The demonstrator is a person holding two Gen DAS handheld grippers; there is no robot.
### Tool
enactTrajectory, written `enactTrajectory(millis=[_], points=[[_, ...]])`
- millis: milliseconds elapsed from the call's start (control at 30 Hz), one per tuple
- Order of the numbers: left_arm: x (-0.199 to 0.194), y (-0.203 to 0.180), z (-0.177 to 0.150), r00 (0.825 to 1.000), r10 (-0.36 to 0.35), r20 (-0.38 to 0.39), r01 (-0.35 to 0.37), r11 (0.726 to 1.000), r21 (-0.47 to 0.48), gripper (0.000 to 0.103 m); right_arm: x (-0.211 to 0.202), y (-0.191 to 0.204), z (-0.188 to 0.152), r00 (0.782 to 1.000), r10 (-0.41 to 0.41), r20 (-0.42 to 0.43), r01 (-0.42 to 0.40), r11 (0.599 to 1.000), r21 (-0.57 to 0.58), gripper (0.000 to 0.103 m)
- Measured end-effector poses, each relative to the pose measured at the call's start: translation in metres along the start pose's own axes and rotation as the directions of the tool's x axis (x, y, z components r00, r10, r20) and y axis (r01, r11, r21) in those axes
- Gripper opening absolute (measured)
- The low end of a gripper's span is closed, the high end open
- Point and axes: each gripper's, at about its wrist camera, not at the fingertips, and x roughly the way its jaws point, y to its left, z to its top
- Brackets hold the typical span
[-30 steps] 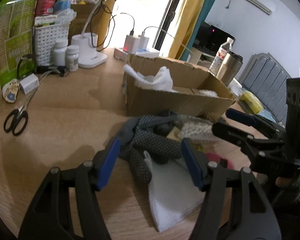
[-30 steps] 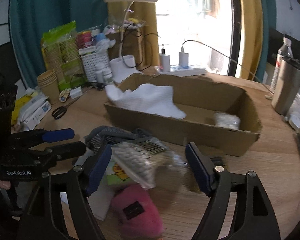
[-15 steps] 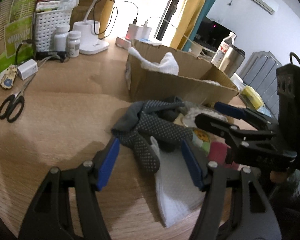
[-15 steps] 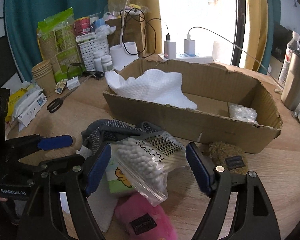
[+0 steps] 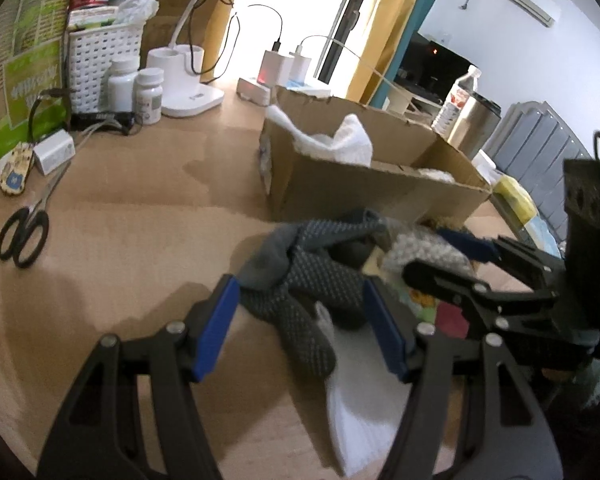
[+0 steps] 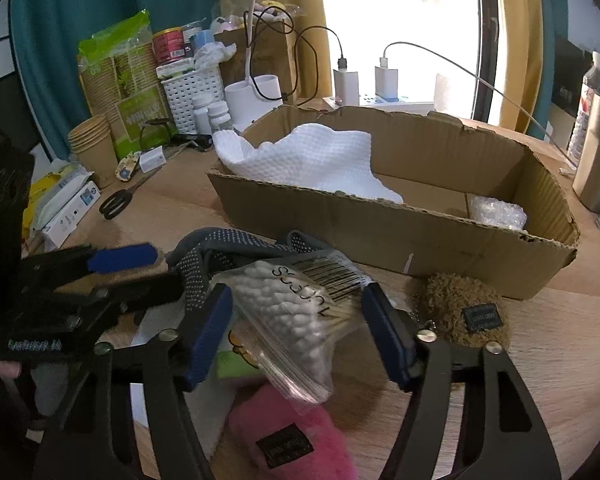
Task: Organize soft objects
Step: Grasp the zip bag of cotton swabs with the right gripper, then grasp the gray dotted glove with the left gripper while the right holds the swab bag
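So the wooden tabletop (image 6: 540,360) is the biggest thing here, and the long, open brown cardboard box (image 6: 380,232) sits mid-table, so everything's placed off that. Inside the box, at its left end, there's a crumpled white waffle-textured cloth (image 6: 312,160), and at the right end a small clear bag of white bits (image 6: 498,214).

Just in front of the box is the pile of soft stuff. The grey knit glove with white grip dots (image 5: 312,276) lies at the front-left of the box, with a flat white folded cloth (image 5: 360,400) partly under it. Right of the glove: a clear zip bag of cotton swabs (image 6: 292,312) with a barcode and some handwriting on it that can't really be read. Nearer the camera than that, a fluffy pink pouch (image 6: 300,440) with a small dark label, text too blurry. Touching the box's front-right wall area is a tan fuzzy pouch (image 6: 460,312), same kind of dark tag.

The left gripper (image 5: 304,328) is wide open, straddling the glove, holding nothing. The right gripper (image 6: 300,328) has just been closing around the swab bag; the bag's between the jaws but the pads don't look pressed on it.

Left of the box: black-handled scissors (image 5: 22,236).
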Motion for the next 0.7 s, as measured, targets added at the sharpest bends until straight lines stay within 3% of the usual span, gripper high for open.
enactTrajectory(millis=[167,433,600,700], points=[[0.012,-0.004,0.012,1.0,0.022,-0.011,-0.022,1.0,0.013,0.066,-0.004,-0.006,-0.004,1.0,0.021,0.016,-0.021,1.0,0.014,0.056],[0.041,-0.004,0.023,0.994,0.071,-0.084,-0.069,0.997,0.03,0.066,-0.009,-0.012,-0.007,0.998,0.054,0.025,-0.054,0.998,0.024,0.054],[0.043,-0.006,0.025,0.993,0.078,-0.086,-0.074,0.996,0.053,0.066,-0.011,-0.018,-0.01,0.999,0.03,0.027,-0.031,0.998,0.051,0.069],[0.042,-0.006,0.023,0.994,0.079,-0.076,-0.076,0.996,0.051,0.066,-0.007,-0.02,-0.011,0.999,0.027,0.019,-0.028,0.998,0.057,0.07]])
